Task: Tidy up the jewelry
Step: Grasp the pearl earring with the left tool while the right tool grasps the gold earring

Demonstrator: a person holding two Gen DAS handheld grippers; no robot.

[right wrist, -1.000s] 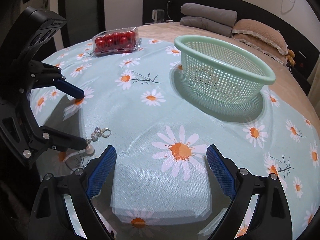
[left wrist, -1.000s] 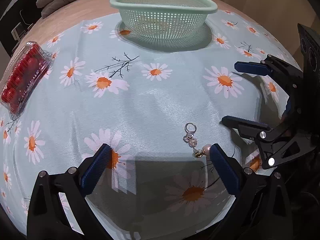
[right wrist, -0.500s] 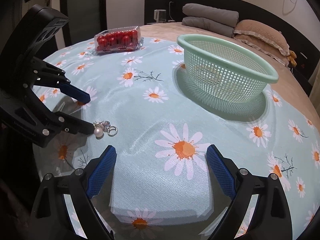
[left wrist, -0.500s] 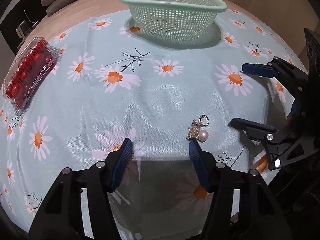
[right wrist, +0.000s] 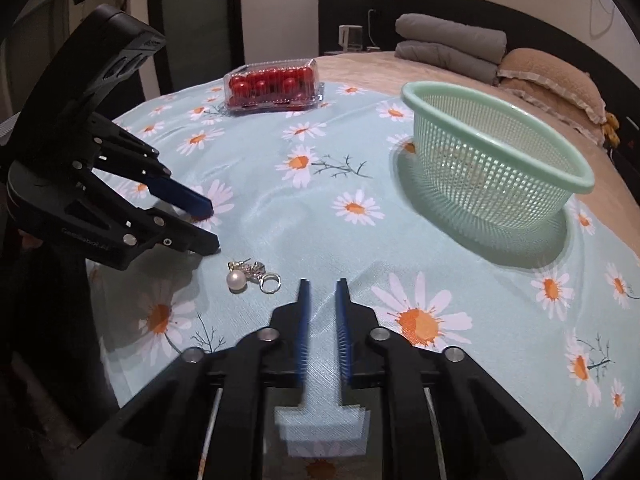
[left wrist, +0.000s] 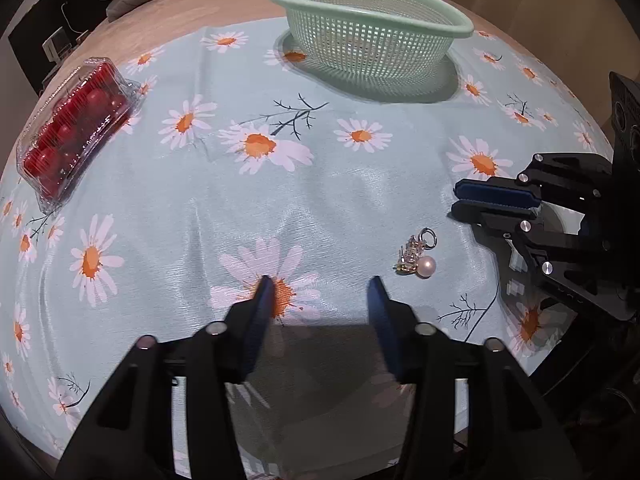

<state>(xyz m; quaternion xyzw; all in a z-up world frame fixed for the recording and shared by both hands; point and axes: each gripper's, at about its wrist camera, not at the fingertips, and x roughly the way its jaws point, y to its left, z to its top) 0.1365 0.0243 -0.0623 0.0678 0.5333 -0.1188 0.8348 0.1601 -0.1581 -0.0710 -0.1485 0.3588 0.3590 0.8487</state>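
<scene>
Earring loose on cloth; neither claw grips it.

The earring (right wrist: 251, 277) lies just left of the right claw (right wrist: 320, 300), whose jaws are nearly closed and empty. The left claw (left wrist: 320, 292) is part open, earring off its right finger. Risk: closing off-line would nudge the pearl aside, away from the basket (right wrist: 492, 160) ahead.

Home bedroom: bed (right wrist: 460, 68) with tan cover, dark headboard (right wrist: 440, 12), 2 folded grey blankets (right wrist: 448, 46) and a frilled pillow (right wrist: 552, 80) (stacked at the head end). Daisy-print cloth (right wrist: 280, 208) spread over it; white wall, dark door (right wrist: 192, 20) behind.
</scene>
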